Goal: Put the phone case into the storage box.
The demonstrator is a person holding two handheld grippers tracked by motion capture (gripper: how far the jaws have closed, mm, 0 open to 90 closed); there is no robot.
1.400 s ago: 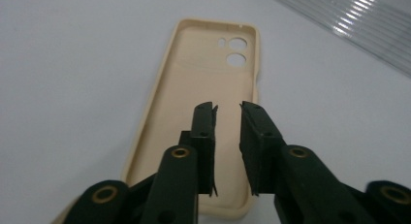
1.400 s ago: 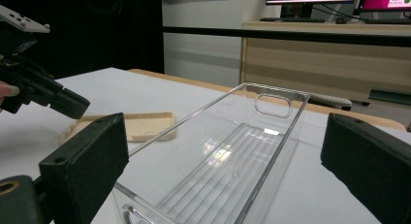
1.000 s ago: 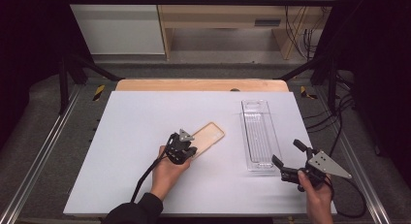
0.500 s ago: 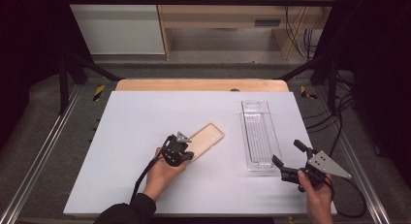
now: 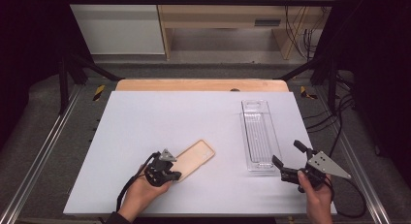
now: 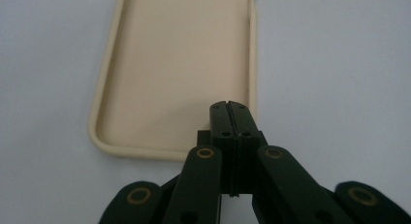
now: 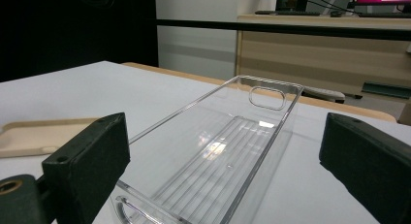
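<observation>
High view: a thin, light, flexible beige phone case [image 5: 194, 159] is touched by the closed left hand-held gripper [image 5: 170, 174]; its raised rim is judged best gripped.

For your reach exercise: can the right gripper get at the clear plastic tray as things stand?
Probably yes: the right gripper has open jaws facing the near end of the clear plastic tray, and nothing lies between them.
</observation>
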